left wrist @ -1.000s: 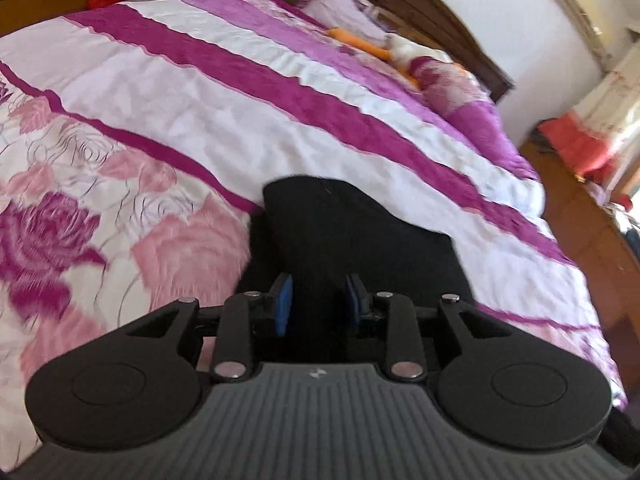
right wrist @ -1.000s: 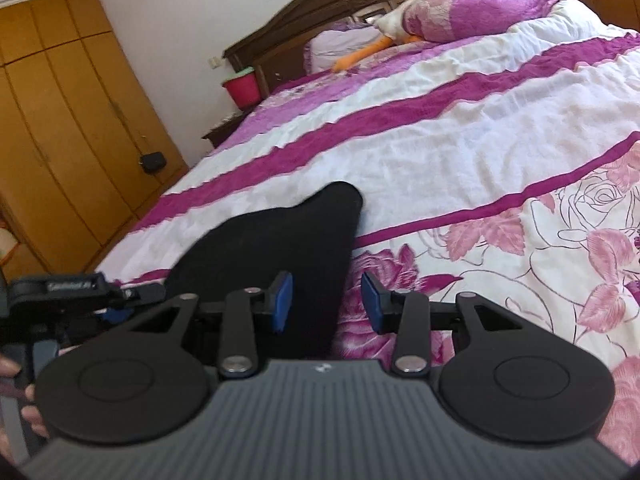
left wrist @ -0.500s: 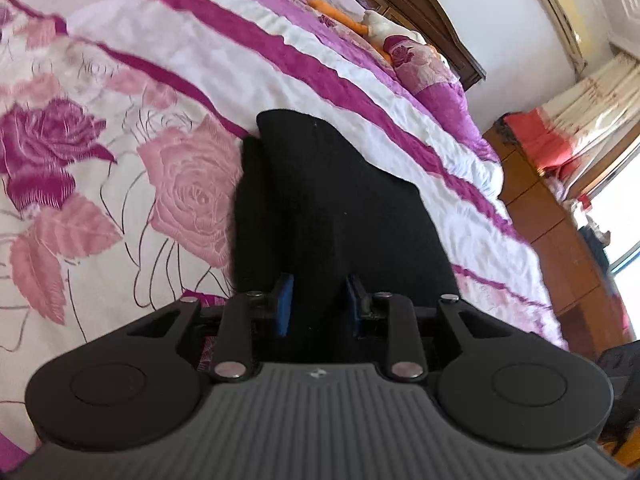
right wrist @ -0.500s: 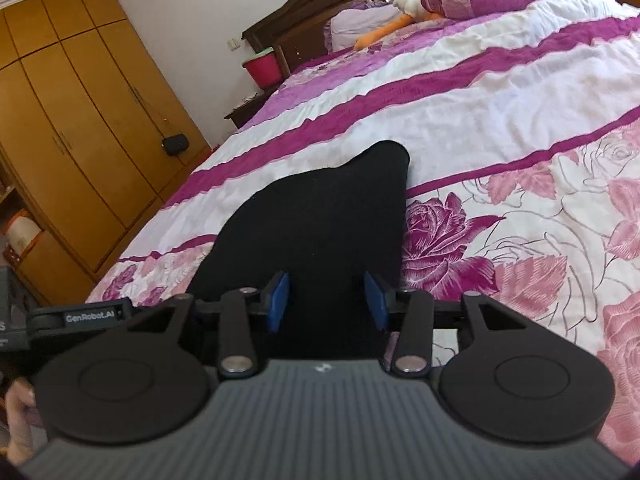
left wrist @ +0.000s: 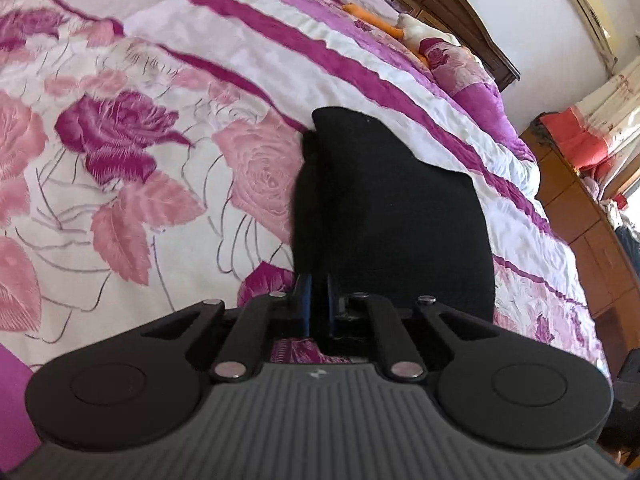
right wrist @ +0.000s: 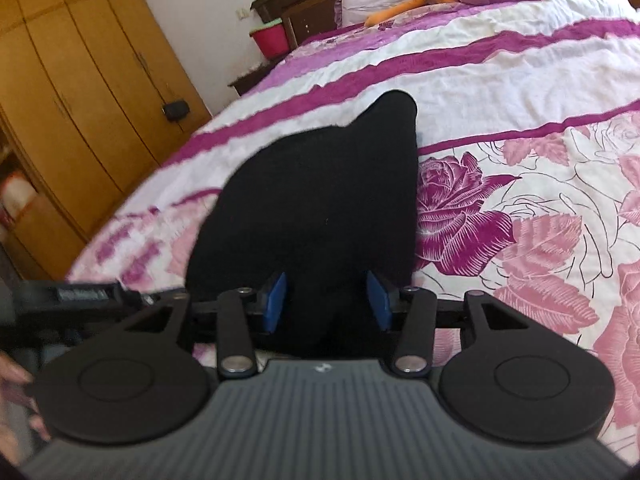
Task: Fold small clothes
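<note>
- Nearest the left wrist camera, the left gripper (left wrist: 318,300) has its blue-padded fingers drawn close together, pinching a fold of the small black knitted garment (left wrist: 384,216) at its near edge.
- Nearest the right wrist camera, the right gripper (right wrist: 326,300) has its blue pads (right wrist: 276,300) set wide apart; the near edge of the same black garment (right wrist: 320,208) lies between them, and neither pad clearly presses on it.
- Judging from this, the left gripper pins one corner so the cloth cannot slide, while the right is placed to close on the other.
- Just past both grippers, the garment lies spread on the floral pink, white and magenta bedspread (left wrist: 120,160), narrowing to a rounded tip at its far end. A doubled layer shows along its left side in the left view.
- Well beyond the garment's tip, an orange and white soft toy (right wrist: 404,4) rests by the purple pillows, against the dark wooden headboard (right wrist: 296,4).
- Left of the garment in the right view, tall yellow-brown wardrobe doors (right wrist: 80,80) line the wall.
</note>
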The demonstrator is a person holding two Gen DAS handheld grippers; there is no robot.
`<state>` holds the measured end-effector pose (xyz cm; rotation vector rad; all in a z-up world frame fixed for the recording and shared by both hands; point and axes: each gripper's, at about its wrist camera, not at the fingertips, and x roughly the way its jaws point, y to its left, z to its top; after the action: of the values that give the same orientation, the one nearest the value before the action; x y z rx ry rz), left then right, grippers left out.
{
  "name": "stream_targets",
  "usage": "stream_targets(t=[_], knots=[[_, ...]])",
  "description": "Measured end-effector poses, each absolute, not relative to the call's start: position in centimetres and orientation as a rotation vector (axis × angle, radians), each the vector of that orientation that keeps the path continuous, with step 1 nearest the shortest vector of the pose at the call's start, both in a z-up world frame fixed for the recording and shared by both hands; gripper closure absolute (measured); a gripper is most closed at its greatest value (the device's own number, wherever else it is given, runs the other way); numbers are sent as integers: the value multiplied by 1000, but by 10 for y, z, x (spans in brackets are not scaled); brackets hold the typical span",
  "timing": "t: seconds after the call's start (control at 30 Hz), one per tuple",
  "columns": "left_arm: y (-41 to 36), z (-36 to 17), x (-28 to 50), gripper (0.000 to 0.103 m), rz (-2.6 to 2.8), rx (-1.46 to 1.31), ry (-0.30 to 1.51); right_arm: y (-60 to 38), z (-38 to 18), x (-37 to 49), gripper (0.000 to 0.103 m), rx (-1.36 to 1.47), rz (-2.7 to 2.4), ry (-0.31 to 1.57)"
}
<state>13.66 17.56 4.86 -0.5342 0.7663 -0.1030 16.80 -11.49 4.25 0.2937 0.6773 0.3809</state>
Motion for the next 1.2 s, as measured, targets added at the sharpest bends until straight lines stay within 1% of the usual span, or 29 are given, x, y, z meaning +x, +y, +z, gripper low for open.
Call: stream_targets(t=[0.13, 0.17, 0.2, 0.23, 0.27, 0.3, 0.37, 0.4, 0.5, 0.67, 0.73, 0.77, 0.93, 1.1, 1.13, 1.17, 1.2], knots=[[168, 63, 131, 92, -105, -476, 737, -121, 51, 166, 55, 303, 389, 670], [167, 67, 130, 89, -112, -464, 728, -126, 53, 166, 53, 330, 393, 662], [166, 71, 129, 83, -118, -454, 719, -132, 54, 165, 48, 362, 398, 649], [165, 75, 128, 79, -122, -442, 710, -138, 56, 165, 46, 400, 404, 633], [163, 79, 127, 70, -128, -431, 700, -143, 58, 164, 42, 431, 407, 615], [162, 81, 125, 58, -130, -422, 690, -148, 59, 165, 39, 452, 408, 600], [160, 85, 124, 47, -105, -408, 661, -155, 61, 167, 35, 478, 403, 580], [158, 86, 123, 44, -92, -404, 645, -158, 61, 170, 34, 485, 396, 580], [157, 82, 129, 43, -104, -420, 642, -168, 52, 182, 32, 524, 356, 602], [155, 61, 147, 42, -116, -482, 704, -177, 28, 202, 32, 631, 364, 651], [154, 51, 154, 39, -107, -483, 724, -177, 17, 207, 32, 686, 395, 662], [155, 47, 158, 36, -115, -493, 730, -175, 13, 209, 32, 701, 407, 663], [166, 32, 168, 35, -169, -595, 728, -155, 8, 220, 32, 649, 462, 655], [158, 28, 173, 35, -209, -579, 716, -146, 4, 230, 31, 648, 490, 644], [157, 28, 174, 36, -215, -574, 715, -146, 4, 232, 31, 662, 496, 644], [156, 27, 174, 39, -222, -575, 715, -146, 3, 234, 32, 670, 504, 644], [156, 27, 174, 47, -231, -580, 716, -147, 4, 236, 36, 672, 513, 645]])
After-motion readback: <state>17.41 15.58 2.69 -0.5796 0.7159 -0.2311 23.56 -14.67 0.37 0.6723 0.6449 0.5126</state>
